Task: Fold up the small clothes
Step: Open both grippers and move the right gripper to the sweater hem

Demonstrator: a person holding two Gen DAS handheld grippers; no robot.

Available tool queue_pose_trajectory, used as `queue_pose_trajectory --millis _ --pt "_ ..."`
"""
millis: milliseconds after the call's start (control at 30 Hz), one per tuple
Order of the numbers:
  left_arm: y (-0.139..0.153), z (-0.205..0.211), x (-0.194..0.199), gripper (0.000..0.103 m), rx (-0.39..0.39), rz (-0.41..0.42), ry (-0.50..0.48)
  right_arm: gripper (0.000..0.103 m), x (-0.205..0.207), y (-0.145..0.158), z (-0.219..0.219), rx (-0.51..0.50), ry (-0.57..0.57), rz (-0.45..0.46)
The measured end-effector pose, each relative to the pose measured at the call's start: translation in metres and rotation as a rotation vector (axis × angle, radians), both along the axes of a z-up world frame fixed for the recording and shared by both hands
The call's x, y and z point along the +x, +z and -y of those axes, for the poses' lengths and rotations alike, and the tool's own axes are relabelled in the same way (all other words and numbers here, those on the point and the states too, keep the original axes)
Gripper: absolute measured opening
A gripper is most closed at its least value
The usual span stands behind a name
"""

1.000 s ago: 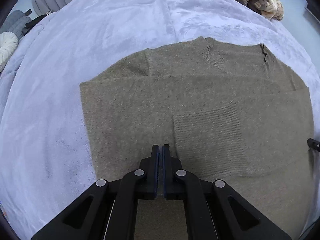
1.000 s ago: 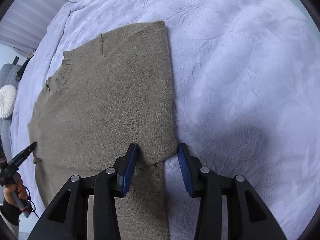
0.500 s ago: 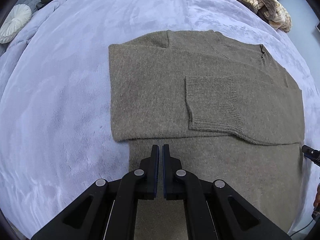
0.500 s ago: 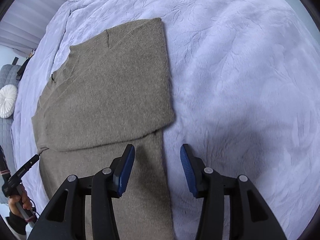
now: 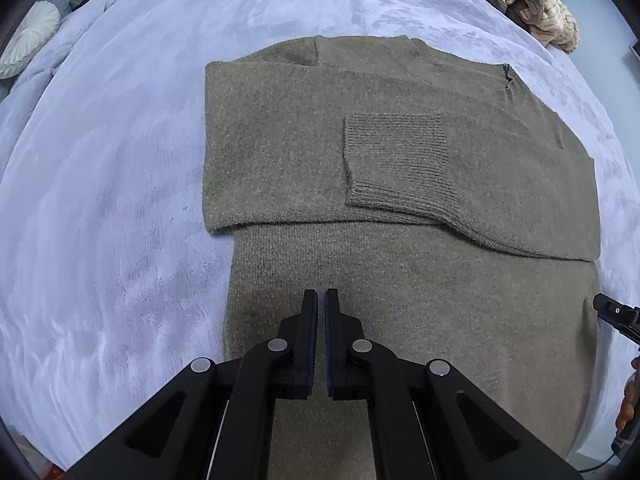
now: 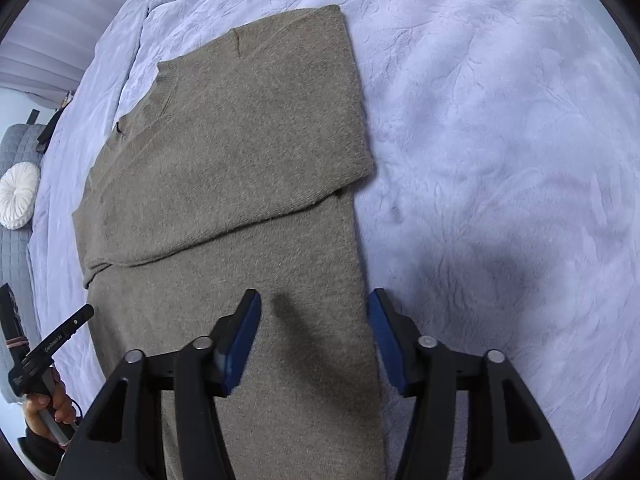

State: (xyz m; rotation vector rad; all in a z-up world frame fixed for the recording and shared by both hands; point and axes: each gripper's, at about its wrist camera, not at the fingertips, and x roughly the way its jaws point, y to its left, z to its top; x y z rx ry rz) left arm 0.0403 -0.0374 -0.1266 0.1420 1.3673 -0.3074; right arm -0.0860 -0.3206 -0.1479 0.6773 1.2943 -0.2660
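**Sweater half-folded, both grippers hovering over the lower body**

A pale lilac plush blanket (image 5: 120, 184) is covering the whole work surface, and the olive-brown knit sweater (image 5: 400, 168) is lying flat on it, taking up the middle of both views. Its long axis is running away from both grippers: the collar end is lying farthest off, while the unfolded lower body is stretching back under the fingers and out of the bottom of each frame. The sleeves are lying folded across the chest, forming a thicker band, with one ribbed cuff (image 5: 396, 160) resting on top of it.

The left gripper (image 5: 321, 300) is hanging over the lower body with its jaws pressed together and nothing between them. The right gripper (image 6: 314, 308) is spreading; its jaws have just been opening, and they are now standing apart over the sweater's right-hand edge, one pad above the knit and the other above the blanket, pressing on nothing.

Judging from this layout, the hem is lying behind the fingertips rather than ahead, so the next fold is probably calling for both hands to reach back toward the near end and carry it up over the sleeve band. Neither hand is looking clearly nearer; each is sitting over its own side.

A striped cream garment (image 5: 528, 8) is waiting at the blanket's far corner.
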Motion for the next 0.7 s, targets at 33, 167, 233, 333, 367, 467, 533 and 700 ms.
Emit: queue_pose_trajectory --millis 33,167,233,333,367,467,533,700 --pt "0.0 0.0 -0.001 0.004 0.001 0.001 -0.002 0.062 0.003 0.0 -0.002 -0.003 0.003 -0.001" --pt "-0.001 0.0 -0.006 0.004 0.013 0.001 -0.01 0.063 0.007 0.003 -0.01 -0.004 0.009 0.004" --pt "-0.002 0.0 -0.009 0.004 0.016 0.001 -0.017 0.064 0.008 0.004 -0.012 -0.004 0.013 0.008" --pt "-0.003 -0.003 -0.011 0.004 0.024 -0.002 -0.021 0.064 0.012 0.005 -0.018 -0.003 0.023 0.011" --pt "-0.006 0.007 -0.005 0.004 0.02 -0.008 -0.02 0.064 0.013 0.007 -0.02 -0.01 0.025 0.012" --pt "-0.009 0.007 -0.007 0.004 0.014 -0.018 -0.014 0.064 0.017 0.013 -0.027 -0.045 0.032 0.023" --pt "-0.013 0.01 -0.006 0.004 0.014 -0.028 -0.01 0.064 0.02 0.019 -0.032 -0.083 0.04 0.03" --pt "-0.011 -0.001 -0.013 0.101 0.014 -0.006 0.03 0.064 0.033 0.034 -0.046 -0.113 0.071 0.084"
